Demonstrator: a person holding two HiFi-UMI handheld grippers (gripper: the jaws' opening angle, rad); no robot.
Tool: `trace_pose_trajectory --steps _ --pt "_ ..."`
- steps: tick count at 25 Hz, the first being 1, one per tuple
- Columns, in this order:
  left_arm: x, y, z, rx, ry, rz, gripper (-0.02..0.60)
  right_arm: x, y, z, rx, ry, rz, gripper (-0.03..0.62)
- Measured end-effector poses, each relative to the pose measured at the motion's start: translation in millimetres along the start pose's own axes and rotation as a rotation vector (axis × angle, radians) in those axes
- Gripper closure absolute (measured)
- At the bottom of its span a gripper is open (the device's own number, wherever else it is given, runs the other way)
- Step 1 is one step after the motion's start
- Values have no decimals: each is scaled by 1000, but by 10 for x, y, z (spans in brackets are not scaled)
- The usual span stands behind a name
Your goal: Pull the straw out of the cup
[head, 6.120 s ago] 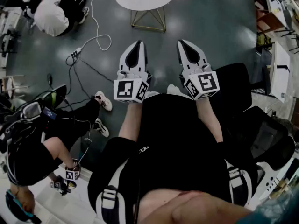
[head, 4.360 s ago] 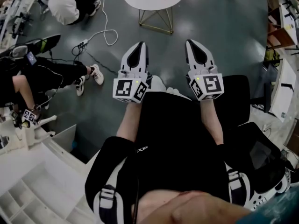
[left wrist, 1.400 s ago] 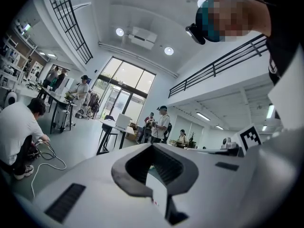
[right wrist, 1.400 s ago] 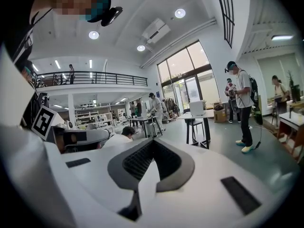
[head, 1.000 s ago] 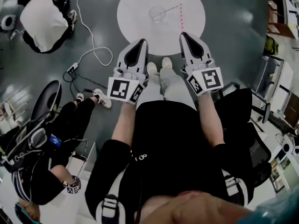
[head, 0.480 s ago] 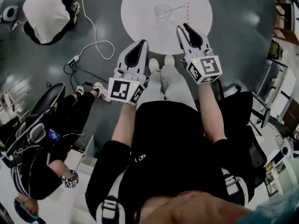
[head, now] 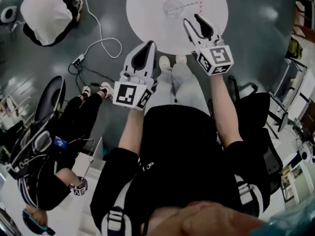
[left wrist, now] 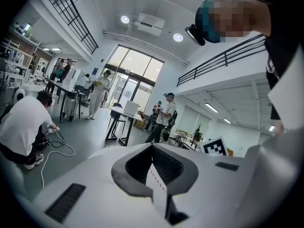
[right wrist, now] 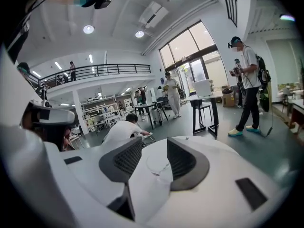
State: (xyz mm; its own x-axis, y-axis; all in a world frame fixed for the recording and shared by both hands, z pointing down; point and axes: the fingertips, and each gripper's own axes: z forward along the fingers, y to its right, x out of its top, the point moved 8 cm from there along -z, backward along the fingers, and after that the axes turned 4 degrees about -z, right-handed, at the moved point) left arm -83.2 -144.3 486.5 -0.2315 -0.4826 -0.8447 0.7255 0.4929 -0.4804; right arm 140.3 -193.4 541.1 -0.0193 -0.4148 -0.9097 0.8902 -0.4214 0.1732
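Closing on table (head: 147, 18): 6 s back only its near edge showed at the top of head view, now the whole top is in sight. R gripper (head: 192, 18) has just been opening. Its jaws stand wide apart, nothing gripped, and the cup (head: 172, 6) shows in the gap, further ahead. A sec ago they were together at the table's rim; now the tips are over the top. L gripper (head: 146, 44) is clenched, empty, short of the table. Cup stands mid-table, straw (head: 199, 3) leaning out to its right, not yet pulled. Looks like pre-grasp, prob. R going for the straw.
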Motion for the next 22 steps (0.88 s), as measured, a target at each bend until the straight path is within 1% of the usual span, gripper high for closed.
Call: trace_pose_trajectory --steps 3,10,13,17,22 --pt "4 -30 49 2 -5 15 574 -68 49 100 -16 -24 -10 428" --pt "-38 -106 163 8 -16 -2 574 -305 270 342 -53 -72 27 428" --pt "-47 -124 203 4 -27 -2 574 -363 387 454 -64 -88 40 428" --pt "-35 -179 175 19 -43 10 574 -439 431 596 -67 -105 56 428" --pt "-67 -237 201 26 -58 10 574 -472 494 722 -76 -118 50 428"
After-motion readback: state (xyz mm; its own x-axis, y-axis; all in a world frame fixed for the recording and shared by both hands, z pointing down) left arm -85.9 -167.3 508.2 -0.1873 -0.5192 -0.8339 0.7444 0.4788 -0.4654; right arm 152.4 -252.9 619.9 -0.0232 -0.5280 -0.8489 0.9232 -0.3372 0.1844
